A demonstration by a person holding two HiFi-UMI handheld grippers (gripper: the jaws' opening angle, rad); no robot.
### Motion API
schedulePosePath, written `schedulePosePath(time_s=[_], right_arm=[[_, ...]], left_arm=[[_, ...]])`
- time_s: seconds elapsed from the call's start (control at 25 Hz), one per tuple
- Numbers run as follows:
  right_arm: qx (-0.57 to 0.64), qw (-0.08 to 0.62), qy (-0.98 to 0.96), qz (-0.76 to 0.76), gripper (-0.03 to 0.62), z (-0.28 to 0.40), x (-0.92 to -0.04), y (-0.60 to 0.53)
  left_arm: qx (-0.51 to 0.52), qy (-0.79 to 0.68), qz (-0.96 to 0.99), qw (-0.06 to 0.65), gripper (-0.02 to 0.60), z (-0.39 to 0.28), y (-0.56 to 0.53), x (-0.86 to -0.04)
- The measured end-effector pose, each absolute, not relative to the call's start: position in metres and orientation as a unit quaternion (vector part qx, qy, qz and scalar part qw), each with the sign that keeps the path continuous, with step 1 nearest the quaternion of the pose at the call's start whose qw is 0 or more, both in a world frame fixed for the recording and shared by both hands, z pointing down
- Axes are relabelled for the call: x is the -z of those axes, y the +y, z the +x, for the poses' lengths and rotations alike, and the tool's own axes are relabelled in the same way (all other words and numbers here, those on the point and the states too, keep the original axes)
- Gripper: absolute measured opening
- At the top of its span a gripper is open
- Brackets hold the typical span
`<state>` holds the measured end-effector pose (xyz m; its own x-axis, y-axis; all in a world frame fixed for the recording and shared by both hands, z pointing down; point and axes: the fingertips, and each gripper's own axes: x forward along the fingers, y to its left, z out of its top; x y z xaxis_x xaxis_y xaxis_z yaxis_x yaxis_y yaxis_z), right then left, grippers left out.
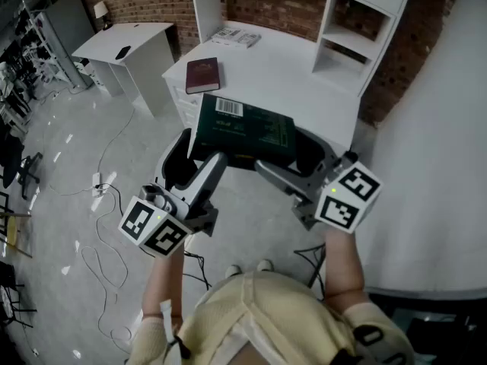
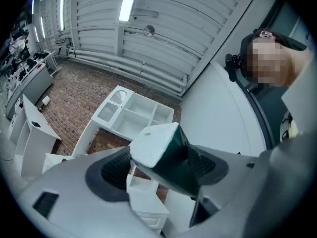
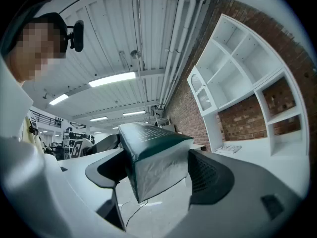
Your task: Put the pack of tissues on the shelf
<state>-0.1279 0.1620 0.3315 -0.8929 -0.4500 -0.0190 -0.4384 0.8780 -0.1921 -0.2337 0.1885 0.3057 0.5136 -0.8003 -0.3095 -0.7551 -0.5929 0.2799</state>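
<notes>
jaws of left gripper (image 1: 196, 158) and right gripper (image 1: 293, 163) are squeezing the pack of tissues (image 1: 242, 130) at its seven and five o'clock corners, before the desk (image 1: 304, 82).

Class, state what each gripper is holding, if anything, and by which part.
The pack of tissues: the left gripper clamps its left end, the right gripper its right end.

The pack of tissues (image 1: 243, 131) sits between the left gripper (image 1: 199, 158) and right gripper (image 1: 297, 158), before the bench (image 1: 289, 78) bearing a book (image 1: 202, 75) and shelf (image 1: 358, 29).
</notes>
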Motion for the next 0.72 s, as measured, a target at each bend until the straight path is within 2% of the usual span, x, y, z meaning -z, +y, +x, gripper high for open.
schedulePosePath(time_s=[0.52, 0.72], right_arm=[[0.113, 0.042, 0.965, -0.231, 0.400, -0.1277, -0.3336, 0.1609], [0.096, 0.051, 0.958, -0.266, 0.400, -0.1229, -0.3372, 0.1629]], left_arm=[[0.210, -0.454, 0.865, 0.040, 0.367, -0.2331, 0.1873, -0.3041], [0.173, -0.483, 0.858, 0.005, 0.359, -0.2356, 0.1873, -0.3114]])
